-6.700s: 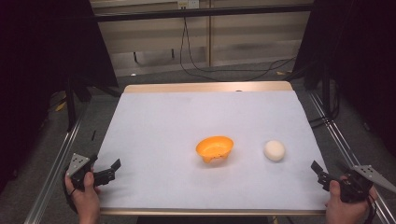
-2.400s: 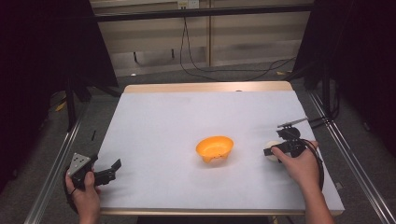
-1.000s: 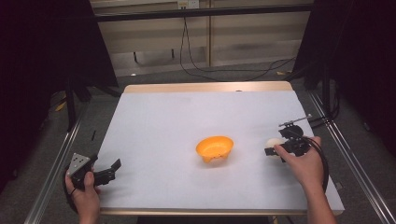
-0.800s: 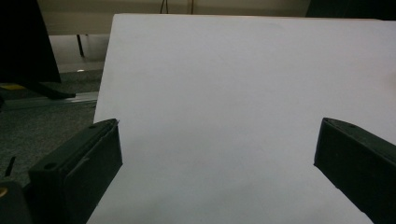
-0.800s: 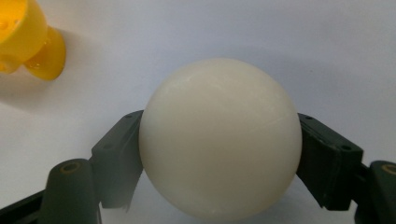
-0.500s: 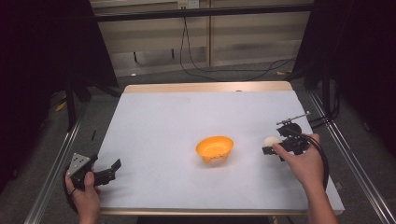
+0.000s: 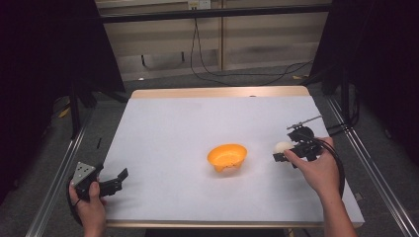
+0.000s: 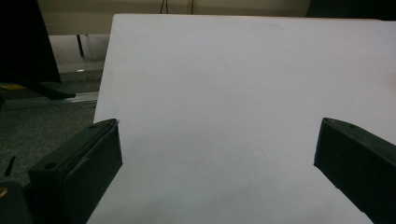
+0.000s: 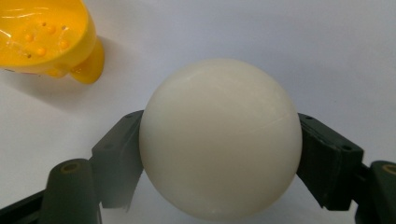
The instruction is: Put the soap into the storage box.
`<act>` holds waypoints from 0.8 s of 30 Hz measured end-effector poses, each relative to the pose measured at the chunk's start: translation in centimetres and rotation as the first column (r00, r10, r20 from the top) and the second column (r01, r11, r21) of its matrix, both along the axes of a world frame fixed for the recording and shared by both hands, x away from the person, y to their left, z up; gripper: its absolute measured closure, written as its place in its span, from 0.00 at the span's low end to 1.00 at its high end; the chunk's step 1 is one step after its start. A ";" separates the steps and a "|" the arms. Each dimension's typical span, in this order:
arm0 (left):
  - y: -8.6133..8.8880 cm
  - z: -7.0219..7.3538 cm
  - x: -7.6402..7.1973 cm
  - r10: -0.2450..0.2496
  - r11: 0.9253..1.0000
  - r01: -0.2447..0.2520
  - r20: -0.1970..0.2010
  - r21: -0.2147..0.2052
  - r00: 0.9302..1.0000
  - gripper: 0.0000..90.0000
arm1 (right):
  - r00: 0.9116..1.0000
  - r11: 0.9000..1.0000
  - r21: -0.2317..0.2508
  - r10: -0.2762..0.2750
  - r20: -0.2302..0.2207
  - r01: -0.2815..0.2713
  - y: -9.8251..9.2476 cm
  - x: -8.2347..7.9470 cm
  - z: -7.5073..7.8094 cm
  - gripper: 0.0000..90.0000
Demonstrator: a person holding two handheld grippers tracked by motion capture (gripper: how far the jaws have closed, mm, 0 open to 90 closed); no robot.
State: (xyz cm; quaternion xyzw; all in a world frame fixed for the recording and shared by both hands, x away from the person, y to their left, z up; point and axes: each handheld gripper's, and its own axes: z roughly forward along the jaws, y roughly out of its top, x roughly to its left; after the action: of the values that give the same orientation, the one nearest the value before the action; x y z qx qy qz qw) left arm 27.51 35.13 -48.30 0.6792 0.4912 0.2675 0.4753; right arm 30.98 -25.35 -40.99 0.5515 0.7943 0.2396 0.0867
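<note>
You have the white ball (image 9: 219,140) pinched between the jaws of the right gripper (image 9: 219,177), one pad on each flank at about its widest line, so my judgement is that the step in hand is carrying it to the orange bowl (image 9: 49,39). Keep the squeeze even, since a smooth round thing like this will likely squirt out if one pad slides. Lift before you travel, and release low over the bowl's hollow. In the right gripper view the ball sits centre frame and the bowl upper left, near but apart. In the high view the ball (image 7: 283,146) is right of centre. Your left gripper (image 7: 116,178), lower left, rests with jaws wide, holding nothing.
</note>
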 end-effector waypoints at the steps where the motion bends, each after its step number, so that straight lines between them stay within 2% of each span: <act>1: 0.0 0.0 0.0 -0.001 1.000 0.001 0.001 0.004 1.000 0.01 | 1.000 1.000 0.000 0.003 0.000 -0.003 0.2 0.1 0.1 0.26; 24: 0.0 0.0 0.0 -0.002 1.000 0.002 0.001 0.006 1.000 0.01 | 0.999 0.999 0.011 0.053 -0.005 -0.053 2.7 0.8 0.7 0.26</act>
State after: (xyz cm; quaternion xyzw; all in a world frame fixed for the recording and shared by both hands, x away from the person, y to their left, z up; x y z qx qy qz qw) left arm 27.53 35.14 -48.29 0.6810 0.4896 0.2689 0.4736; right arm 31.73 -22.69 -40.31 0.5313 0.8076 0.2447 0.0749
